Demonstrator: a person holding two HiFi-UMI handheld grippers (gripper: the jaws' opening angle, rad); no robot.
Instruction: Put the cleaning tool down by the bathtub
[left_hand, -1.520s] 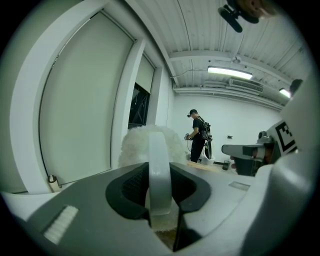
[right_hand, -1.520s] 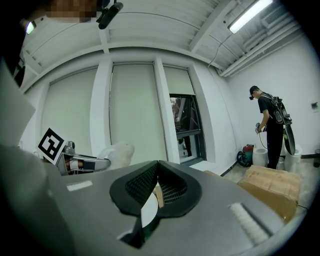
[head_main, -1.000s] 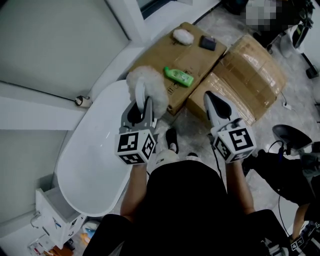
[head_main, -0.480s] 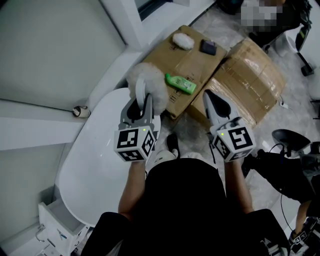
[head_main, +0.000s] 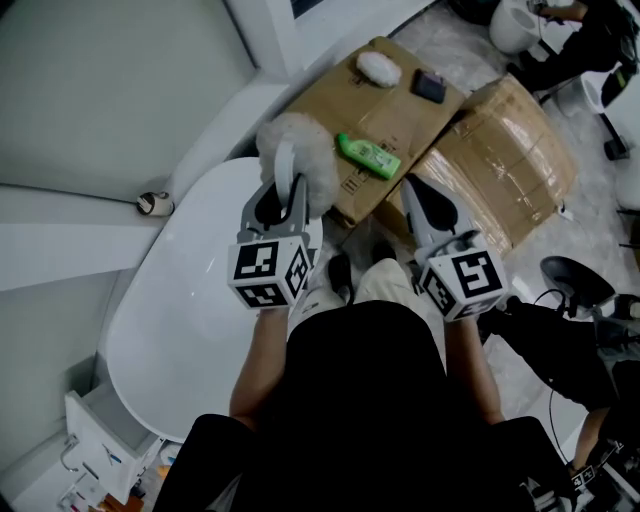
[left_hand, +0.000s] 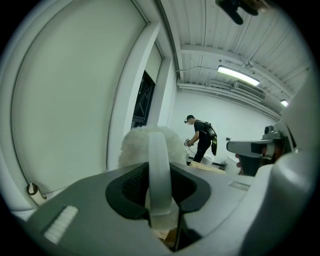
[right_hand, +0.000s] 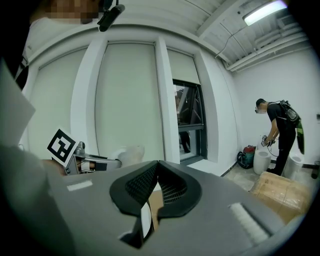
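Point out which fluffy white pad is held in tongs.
The bigger pad by the bathtub, its handle clamped in the left tongs; the smaller pad lies loose on the cardboard box.

Left gripper (head_main: 284, 195) fingers clamp the cleaning tool (head_main: 303, 150); right gripper (head_main: 412, 192) fingers closed, empty; both forward.

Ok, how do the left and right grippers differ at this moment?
The left gripper is clamped on the white handle of the fluffy cleaning tool; the right gripper has its jaws together on nothing. In the head view the left gripper is over the end of the bathtub, while the right gripper is by the taped cardboard box. Both point forward and carry a marker cube.
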